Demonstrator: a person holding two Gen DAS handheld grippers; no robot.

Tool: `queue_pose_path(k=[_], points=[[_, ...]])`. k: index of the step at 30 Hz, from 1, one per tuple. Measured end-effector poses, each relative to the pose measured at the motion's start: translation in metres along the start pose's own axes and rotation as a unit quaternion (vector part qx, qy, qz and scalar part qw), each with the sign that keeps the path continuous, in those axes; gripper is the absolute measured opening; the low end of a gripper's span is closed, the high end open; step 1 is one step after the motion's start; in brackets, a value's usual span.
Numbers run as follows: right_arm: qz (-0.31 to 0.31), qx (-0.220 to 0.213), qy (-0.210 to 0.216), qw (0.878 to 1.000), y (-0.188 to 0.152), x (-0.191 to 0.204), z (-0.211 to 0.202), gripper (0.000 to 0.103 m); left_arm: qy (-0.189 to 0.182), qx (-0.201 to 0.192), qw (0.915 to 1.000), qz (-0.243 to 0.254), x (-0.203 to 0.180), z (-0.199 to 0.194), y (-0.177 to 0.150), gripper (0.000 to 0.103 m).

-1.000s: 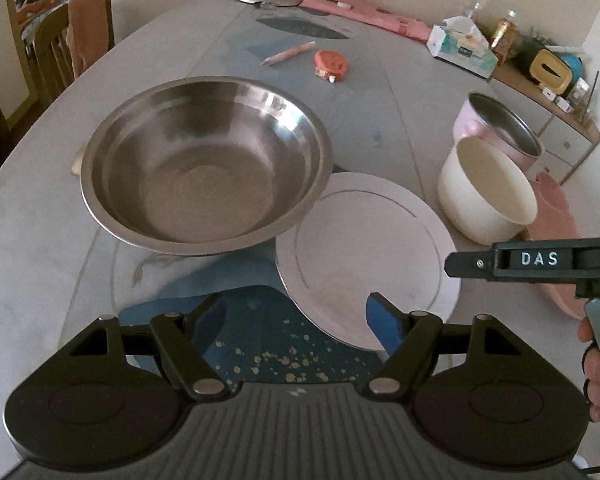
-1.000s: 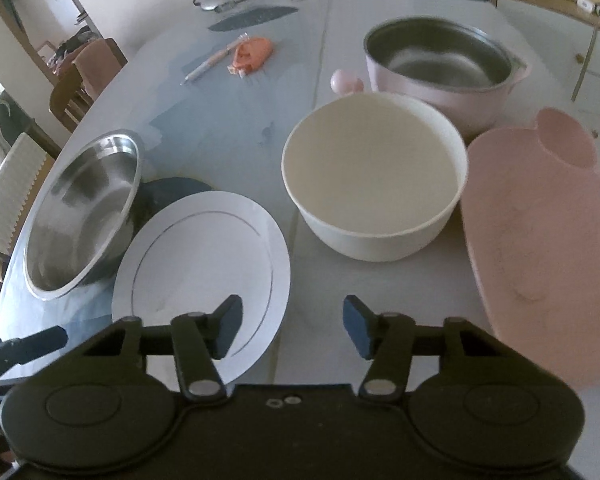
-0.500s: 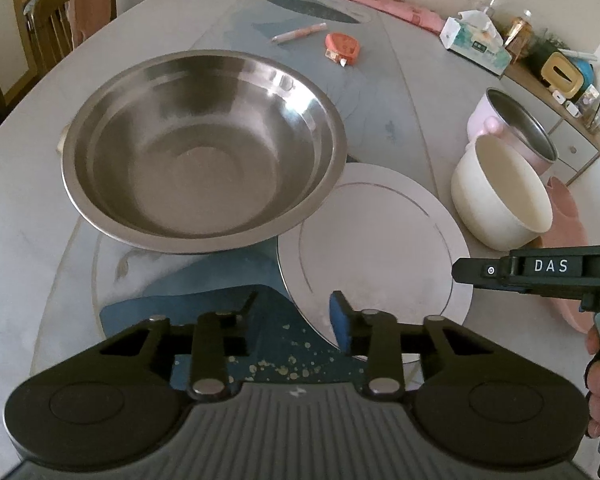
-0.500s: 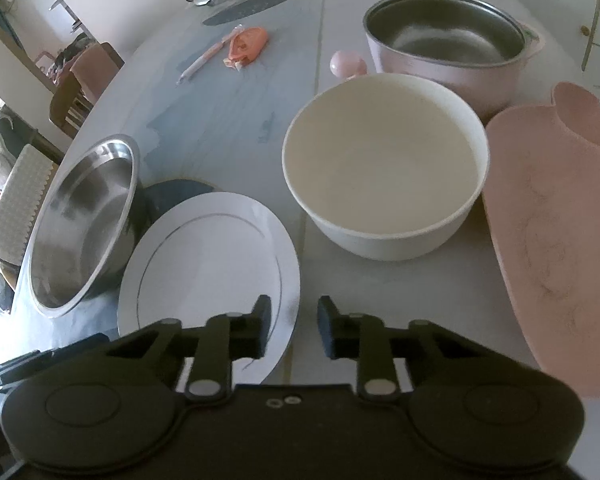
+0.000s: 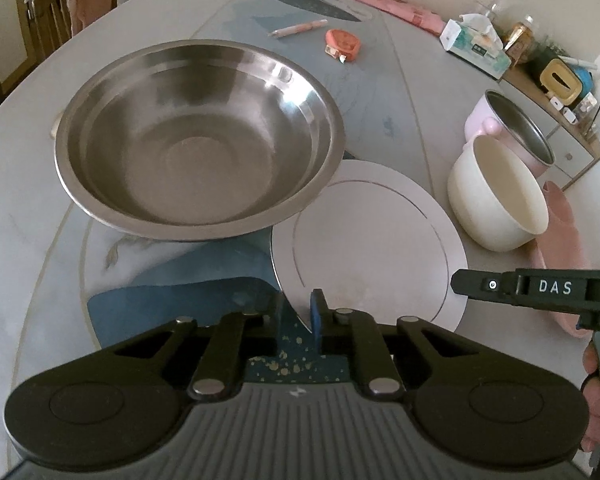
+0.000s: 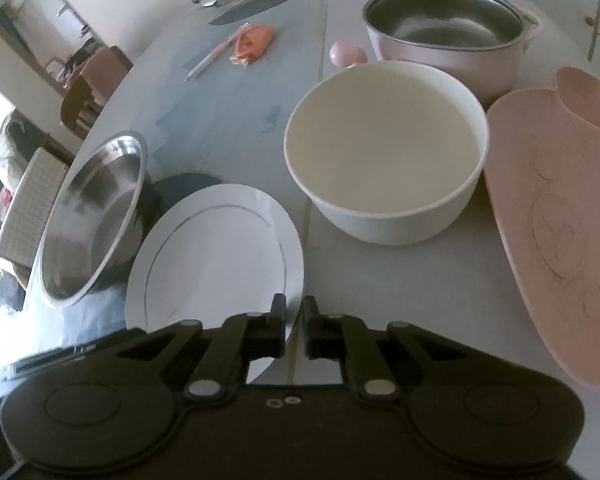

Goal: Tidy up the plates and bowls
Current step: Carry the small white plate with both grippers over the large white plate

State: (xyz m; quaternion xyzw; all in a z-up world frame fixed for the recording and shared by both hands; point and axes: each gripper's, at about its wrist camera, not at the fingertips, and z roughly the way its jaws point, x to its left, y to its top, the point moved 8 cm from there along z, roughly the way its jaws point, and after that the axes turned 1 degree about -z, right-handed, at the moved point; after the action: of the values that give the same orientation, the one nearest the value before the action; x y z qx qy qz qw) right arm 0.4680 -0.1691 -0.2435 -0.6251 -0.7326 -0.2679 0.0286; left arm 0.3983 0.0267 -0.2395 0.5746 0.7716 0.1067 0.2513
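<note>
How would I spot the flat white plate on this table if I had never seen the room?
Start at the big steel bowl on the grey table. Just beside it, partly tucked under its rim, lies the white plate, with a cream bowl on its other side. It is the only flat round dish here, with a thin ring line inside its edge.

A home dining room. A large marble-patterned desk (image 5: 16, 184) carries household tableware: a steel bowl (image 5: 198, 140), a white plate (image 5: 372, 244), a cream bowl (image 5: 500, 196) and a pink pot (image 5: 512, 128). Wooden chairs (image 5: 56, 4) stand beside it; a tissue box (image 5: 476, 48) and a cluttered sideboard (image 5: 560, 92) lie beyond.
</note>
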Motion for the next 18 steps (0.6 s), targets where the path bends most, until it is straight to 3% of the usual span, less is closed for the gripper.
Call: queue_pose_path(k=[14, 18], points=[[-0.036, 0.035, 0.017, 0.999, -0.039, -0.012, -0.027, 0.008, -0.027, 0.035, 0.9987, 0.026, -0.012, -0.021, -0.044, 0.011], [-0.041, 0.037, 0.018, 0.998, -0.046, -0.015, -0.034, 0.009, -0.017, 0.030, 0.9989, 0.032, -0.010, -0.022, -0.040, 0.012]])
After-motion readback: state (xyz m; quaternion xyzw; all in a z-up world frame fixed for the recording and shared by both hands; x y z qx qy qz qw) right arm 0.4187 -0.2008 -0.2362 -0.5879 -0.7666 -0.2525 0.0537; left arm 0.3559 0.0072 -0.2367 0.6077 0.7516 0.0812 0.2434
